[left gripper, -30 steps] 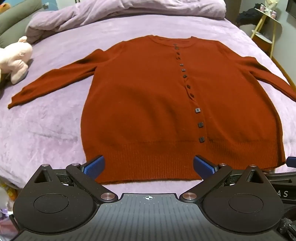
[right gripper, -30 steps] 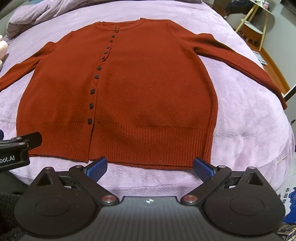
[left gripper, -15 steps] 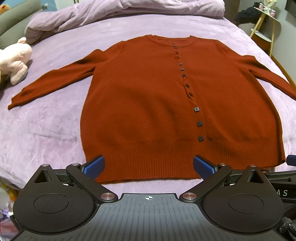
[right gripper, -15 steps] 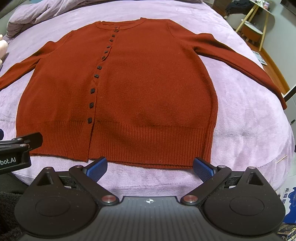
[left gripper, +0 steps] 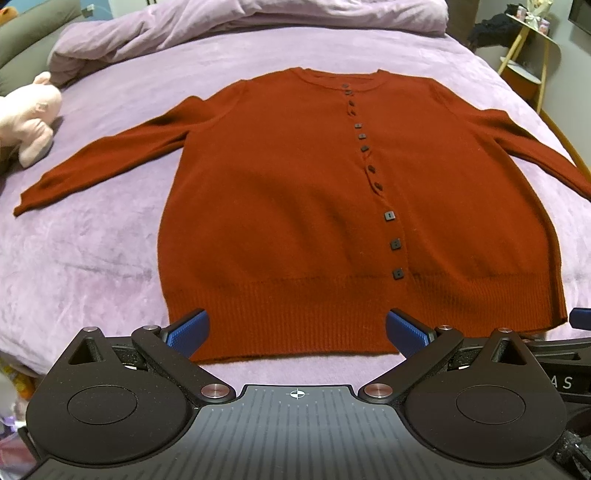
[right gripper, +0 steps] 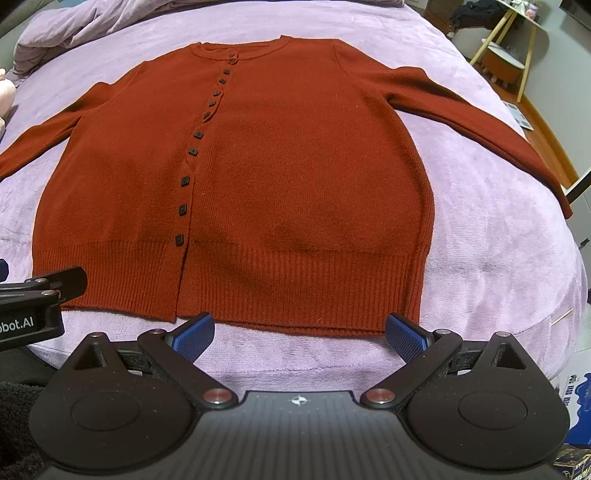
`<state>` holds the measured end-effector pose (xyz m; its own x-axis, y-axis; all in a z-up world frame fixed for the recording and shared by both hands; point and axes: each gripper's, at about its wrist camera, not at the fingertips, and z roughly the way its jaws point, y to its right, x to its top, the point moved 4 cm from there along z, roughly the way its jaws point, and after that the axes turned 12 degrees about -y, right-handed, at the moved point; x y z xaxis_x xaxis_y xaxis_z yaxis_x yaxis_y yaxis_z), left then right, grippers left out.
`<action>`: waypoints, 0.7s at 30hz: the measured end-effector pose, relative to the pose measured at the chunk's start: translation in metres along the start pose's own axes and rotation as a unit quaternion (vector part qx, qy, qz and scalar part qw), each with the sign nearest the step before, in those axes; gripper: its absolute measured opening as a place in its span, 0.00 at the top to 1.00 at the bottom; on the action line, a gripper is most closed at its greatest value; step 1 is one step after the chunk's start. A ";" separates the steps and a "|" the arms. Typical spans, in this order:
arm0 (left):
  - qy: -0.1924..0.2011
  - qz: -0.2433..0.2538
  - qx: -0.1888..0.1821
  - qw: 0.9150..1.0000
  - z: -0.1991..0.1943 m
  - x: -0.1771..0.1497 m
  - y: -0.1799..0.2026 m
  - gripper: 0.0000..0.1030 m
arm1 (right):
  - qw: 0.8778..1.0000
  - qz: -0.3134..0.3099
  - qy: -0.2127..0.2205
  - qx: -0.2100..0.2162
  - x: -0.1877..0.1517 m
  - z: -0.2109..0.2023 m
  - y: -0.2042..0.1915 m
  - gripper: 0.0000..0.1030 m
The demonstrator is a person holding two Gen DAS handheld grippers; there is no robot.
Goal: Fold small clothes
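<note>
A rust-red buttoned cardigan lies flat and face up on a purple bed, sleeves spread to both sides; it also shows in the right wrist view. My left gripper is open and empty, hovering at the left half of the ribbed hem. My right gripper is open and empty, just short of the right half of the hem. The left gripper's body shows at the left edge of the right wrist view.
The purple blanket covers the bed. A pink plush toy lies at the far left. A bunched purple duvet lies at the head. A side table stands at the far right, beyond the bed's edge.
Both grippers have drifted slightly; the cardigan looks the same and lies still. Both pairs of jaws stay open.
</note>
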<state>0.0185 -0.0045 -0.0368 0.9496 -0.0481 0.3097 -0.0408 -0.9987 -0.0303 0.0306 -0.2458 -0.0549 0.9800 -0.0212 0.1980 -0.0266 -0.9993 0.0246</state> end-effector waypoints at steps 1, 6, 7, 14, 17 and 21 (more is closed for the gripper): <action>0.000 0.000 0.000 1.000 0.000 0.000 0.000 0.00 | 1.000 0.000 0.000 -0.001 0.000 0.000 0.000 0.04; -0.003 0.000 -0.003 1.000 0.000 -0.001 0.001 0.00 | 1.000 0.001 0.001 0.000 0.000 -0.001 0.001 0.04; -0.004 0.000 -0.003 1.000 0.000 -0.001 0.001 0.00 | 1.000 0.001 0.000 0.000 0.001 -0.001 0.001 0.04; -0.005 0.001 -0.004 1.000 0.000 0.000 0.001 0.00 | 1.000 0.001 0.000 0.000 0.001 -0.001 0.001 0.04; -0.005 0.002 -0.004 1.000 -0.001 0.001 0.001 0.00 | 1.000 0.002 -0.002 0.000 0.001 0.000 0.001 0.04; -0.006 0.002 -0.004 1.000 -0.001 0.001 0.002 0.00 | 1.000 0.002 -0.001 0.000 0.001 -0.001 0.001 0.04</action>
<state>0.0191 -0.0063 -0.0360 0.9534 -0.0513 0.2972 -0.0466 -0.9987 -0.0228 0.0313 -0.2469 -0.0540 0.9803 -0.0250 0.1960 -0.0304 -0.9992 0.0245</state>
